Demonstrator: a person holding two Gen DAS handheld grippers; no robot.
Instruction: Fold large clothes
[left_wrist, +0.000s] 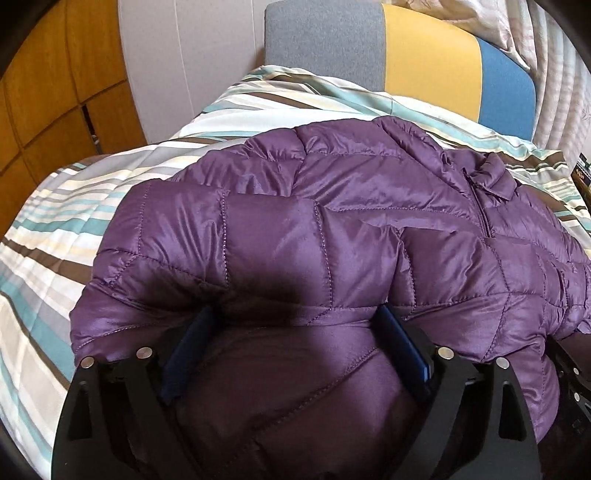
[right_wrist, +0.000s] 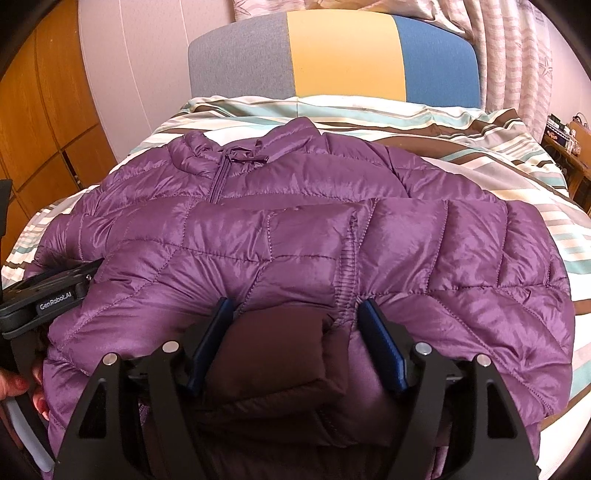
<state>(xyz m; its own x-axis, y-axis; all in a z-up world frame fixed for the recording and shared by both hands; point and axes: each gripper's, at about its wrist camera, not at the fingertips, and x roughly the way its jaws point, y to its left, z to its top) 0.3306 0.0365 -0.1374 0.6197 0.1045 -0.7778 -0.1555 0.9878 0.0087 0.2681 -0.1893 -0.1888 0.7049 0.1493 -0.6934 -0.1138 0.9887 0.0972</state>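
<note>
A purple quilted puffer jacket (left_wrist: 332, 206) lies front up on the striped bed, collar and zipper toward the headboard. It also fills the right wrist view (right_wrist: 295, 229). Its lower part is doubled back over the body. My left gripper (left_wrist: 295, 317) has thick folded jacket fabric bunched between its blue pads (left_wrist: 399, 343), jaws held wide by it. My right gripper (right_wrist: 295, 310) likewise holds a folded wad of the hem between its blue pads (right_wrist: 380, 343). The left gripper's black body (right_wrist: 44, 295) shows at the jacket's left edge.
The bed has a striped duvet (left_wrist: 92, 206) and a grey, yellow and blue headboard (right_wrist: 332, 55). A wooden wardrobe (left_wrist: 55, 92) stands on the left. Curtains (right_wrist: 517, 55) and a cluttered side table (right_wrist: 565, 144) are on the right.
</note>
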